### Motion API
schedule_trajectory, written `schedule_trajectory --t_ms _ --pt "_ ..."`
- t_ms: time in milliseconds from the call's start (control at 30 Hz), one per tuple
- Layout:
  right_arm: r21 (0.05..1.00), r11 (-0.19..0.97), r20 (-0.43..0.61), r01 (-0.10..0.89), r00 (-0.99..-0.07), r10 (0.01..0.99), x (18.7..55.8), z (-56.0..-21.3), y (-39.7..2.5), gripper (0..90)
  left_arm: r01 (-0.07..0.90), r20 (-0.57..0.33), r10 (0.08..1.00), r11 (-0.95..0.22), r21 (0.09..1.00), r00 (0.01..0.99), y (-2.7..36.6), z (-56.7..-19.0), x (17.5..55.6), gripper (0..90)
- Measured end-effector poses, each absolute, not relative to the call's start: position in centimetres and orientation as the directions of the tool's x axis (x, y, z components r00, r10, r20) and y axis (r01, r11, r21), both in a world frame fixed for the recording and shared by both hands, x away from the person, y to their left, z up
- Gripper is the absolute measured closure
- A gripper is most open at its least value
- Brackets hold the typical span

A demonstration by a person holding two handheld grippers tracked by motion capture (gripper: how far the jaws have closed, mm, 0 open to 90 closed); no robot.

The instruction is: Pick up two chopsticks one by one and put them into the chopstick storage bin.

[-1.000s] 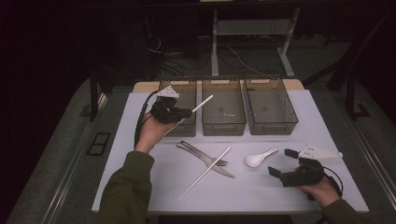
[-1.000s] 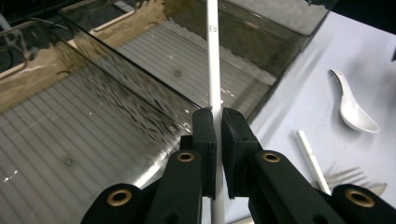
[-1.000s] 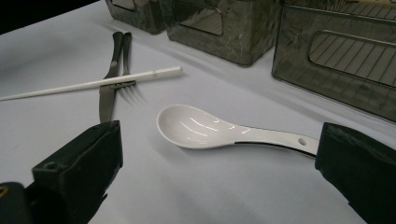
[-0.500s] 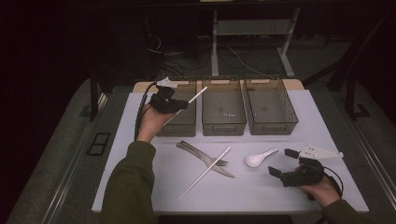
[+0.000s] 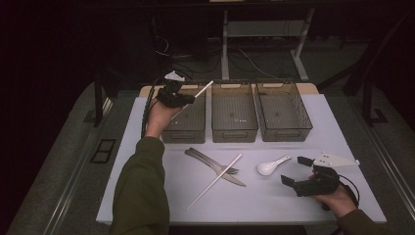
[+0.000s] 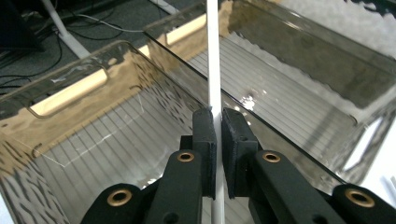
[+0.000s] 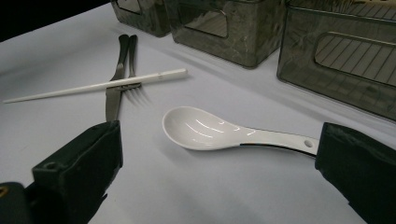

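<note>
Above the leftmost bin (image 5: 188, 120), the left gripper (image 6: 218, 126) pinches a white chopstick (image 6: 213, 56); the right gripper (image 7: 219, 154) gapes wide around a white spoon (image 7: 210, 130)

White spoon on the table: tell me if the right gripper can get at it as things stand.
Probably yes. The right gripper is open, its jaws either side of the white spoon, which lies alone on the table with nothing between; fork and knife lie farther off.

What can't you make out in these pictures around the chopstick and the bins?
- Chopstick held in the left tongs: its far end is cut off by the top edge of the left gripper view.
- Leftmost bin, high view: the hand and tongs cover part of its floor.
- Fork and knife, right gripper view: the other chopstick crosses them.
</note>
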State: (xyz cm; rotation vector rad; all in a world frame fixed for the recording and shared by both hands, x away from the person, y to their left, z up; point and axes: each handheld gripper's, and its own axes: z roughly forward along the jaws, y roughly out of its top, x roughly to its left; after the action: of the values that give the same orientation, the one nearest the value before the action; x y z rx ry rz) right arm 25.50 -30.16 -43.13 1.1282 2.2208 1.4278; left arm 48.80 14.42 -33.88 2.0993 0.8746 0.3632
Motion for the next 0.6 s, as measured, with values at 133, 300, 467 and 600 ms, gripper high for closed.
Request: schedule_trajectory --t_ms 133,300,467,600 --pt "0.86 0.208 0.181 0.465 -0.661 0.728 25.5 -43.1 -30.2 0.9 0.475 -0.053 0.719 -0.4 0.784 0.693 14.7 -34.5 49.5 83.6" --pt "0.86 0.205 0.185 0.466 -0.661 0.727 25.5 -43.1 -30.2 0.9 0.502 -0.052 0.75 -0.387 0.773 0.66 15.0 -35.4 50.0 83.6" --pt "0.861 0.204 0.185 0.465 -0.661 0.727 25.5 -43.1 -30.2 0.9 0.522 -0.037 0.769 -0.398 0.754 0.638 15.0 -36.0 50.3 83.6" --pt "0.861 0.203 0.186 0.466 -0.661 0.727 25.5 -43.1 -30.2 0.9 0.536 -0.03 0.783 -0.396 0.745 0.621 14.9 -36.6 50.5 83.5"
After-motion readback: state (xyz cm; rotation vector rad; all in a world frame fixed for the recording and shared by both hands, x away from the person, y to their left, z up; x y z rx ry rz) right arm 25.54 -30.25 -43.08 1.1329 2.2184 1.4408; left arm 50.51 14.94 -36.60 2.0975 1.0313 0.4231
